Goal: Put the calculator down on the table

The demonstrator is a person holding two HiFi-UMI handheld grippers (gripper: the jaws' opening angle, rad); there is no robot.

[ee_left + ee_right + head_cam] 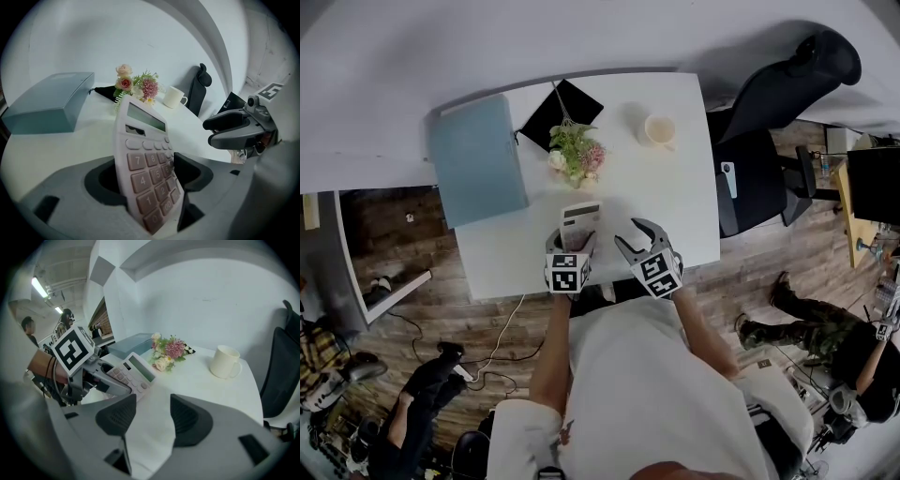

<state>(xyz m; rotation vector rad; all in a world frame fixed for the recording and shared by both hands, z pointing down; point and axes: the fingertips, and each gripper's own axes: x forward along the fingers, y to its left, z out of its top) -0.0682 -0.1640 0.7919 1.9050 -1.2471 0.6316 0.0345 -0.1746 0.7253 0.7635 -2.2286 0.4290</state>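
A pale pink calculator (579, 220) lies on the white table (675, 206), display end toward the flowers. Its key end sits between the jaws of my left gripper (572, 240). In the left gripper view the calculator (143, 140) leans tilted inside the wide gap of the left gripper (145, 174); the pads do not clamp it. From the right gripper view the calculator (133, 369) rests flat, with the left gripper (93, 376) around its near end. My right gripper (634, 239) hovers beside it to the right. The pads of the right gripper (147, 416) stand apart with only bare table between them.
A blue-grey box (478, 159) lies at the table's left. A small flower bunch (575, 155) on a black cloth (562, 108) and a white mug (659, 129) stand farther back. A black office chair (778, 94) is at the right. The table's near edge runs just under both grippers.
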